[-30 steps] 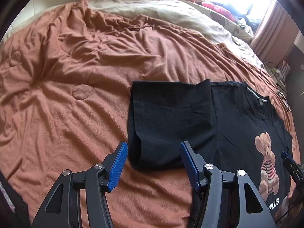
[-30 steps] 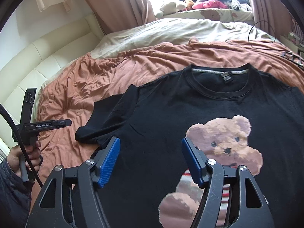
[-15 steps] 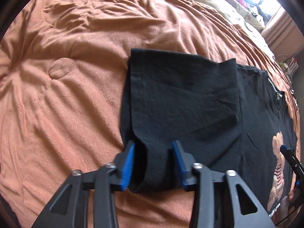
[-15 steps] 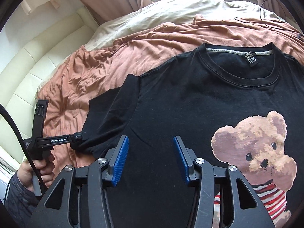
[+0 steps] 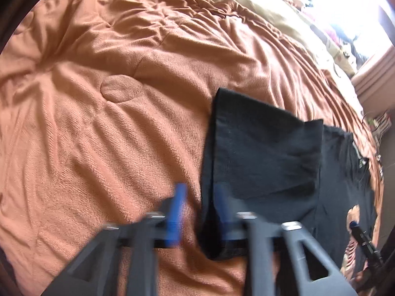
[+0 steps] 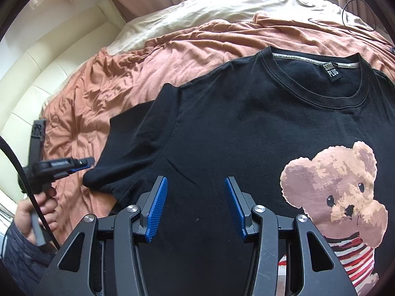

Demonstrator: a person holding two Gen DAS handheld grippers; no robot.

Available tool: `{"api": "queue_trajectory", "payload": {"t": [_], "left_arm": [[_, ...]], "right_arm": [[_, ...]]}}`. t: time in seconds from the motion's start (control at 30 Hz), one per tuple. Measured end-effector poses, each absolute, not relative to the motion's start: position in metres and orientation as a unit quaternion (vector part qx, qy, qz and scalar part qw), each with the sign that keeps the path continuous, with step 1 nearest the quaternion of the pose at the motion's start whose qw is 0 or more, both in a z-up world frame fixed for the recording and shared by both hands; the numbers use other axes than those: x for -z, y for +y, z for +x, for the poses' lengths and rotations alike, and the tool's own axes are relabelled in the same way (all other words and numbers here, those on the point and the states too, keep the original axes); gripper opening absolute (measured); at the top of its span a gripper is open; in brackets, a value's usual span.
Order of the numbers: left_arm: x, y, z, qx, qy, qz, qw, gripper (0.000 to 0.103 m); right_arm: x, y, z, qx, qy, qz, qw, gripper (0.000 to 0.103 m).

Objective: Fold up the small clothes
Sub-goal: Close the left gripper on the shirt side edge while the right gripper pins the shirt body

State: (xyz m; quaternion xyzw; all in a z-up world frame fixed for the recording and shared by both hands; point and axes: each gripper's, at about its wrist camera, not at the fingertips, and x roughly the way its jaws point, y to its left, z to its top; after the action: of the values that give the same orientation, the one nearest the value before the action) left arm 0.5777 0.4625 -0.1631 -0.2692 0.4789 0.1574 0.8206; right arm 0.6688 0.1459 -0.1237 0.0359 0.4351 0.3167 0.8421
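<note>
- T-shirt [image 6: 246, 128]: black, bear print, lies face up on the orange blanket [image 5: 98, 123]; collar away from the right camera, sleeve [image 6: 138, 143] spread out flat to the left.
- Sleeve hem is the part in play. In the left view it runs away from the camera, just right of the jaw centreline; its near corner sits at the right-hand pad.
- Left gripper [image 5: 200, 207]: frame blurred. Jaws part closed with a narrow gap; the sleeve edge lies in that gap, but I cannot tell whether the pads have cloth pinched.
- Right gripper [image 6: 196, 207]: jaws wide apart, nothing held, hovering over the chest just left of the bear.
- Judgement: left gripper is nearer the sleeve; the fold should carry the sleeve rightward across the chest, toward the right gripper.
- Risk: a shallow bite on the hem could slip.
</note>
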Motion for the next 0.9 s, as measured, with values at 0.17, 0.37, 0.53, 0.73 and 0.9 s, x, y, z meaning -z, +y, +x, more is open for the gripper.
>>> {"api": "queue_trajectory", "payload": {"t": [0.17,0.37,0.53,0.73,0.9], "left_arm": [[0.163,0.455,0.586,-0.145,0.471,-0.275,0.826,0.065],[0.173,0.446,0.62,-0.13,0.488,-0.24,0.829,0.065],[0.18,0.449,0.635,-0.134,0.499,-0.222,0.827,0.064],[0.181,0.444,0.634,-0.113,0.505,-0.234,0.823,0.044],[0.179,0.44,0.631,-0.113,0.509,-0.219,0.825,0.01]], "right_arm": [[0.128,0.151,0.672,-0.32,0.448,0.042,0.834,0.046],[0.132,0.154,0.681,-0.337,0.455,0.064,0.822,0.046],[0.135,0.158,0.685,-0.349,0.457,0.081,0.814,0.039],[0.143,0.169,0.695,-0.351,0.469,0.094,0.805,0.026],[0.157,0.183,0.704,-0.351,0.493,0.118,0.787,0.01]]}}
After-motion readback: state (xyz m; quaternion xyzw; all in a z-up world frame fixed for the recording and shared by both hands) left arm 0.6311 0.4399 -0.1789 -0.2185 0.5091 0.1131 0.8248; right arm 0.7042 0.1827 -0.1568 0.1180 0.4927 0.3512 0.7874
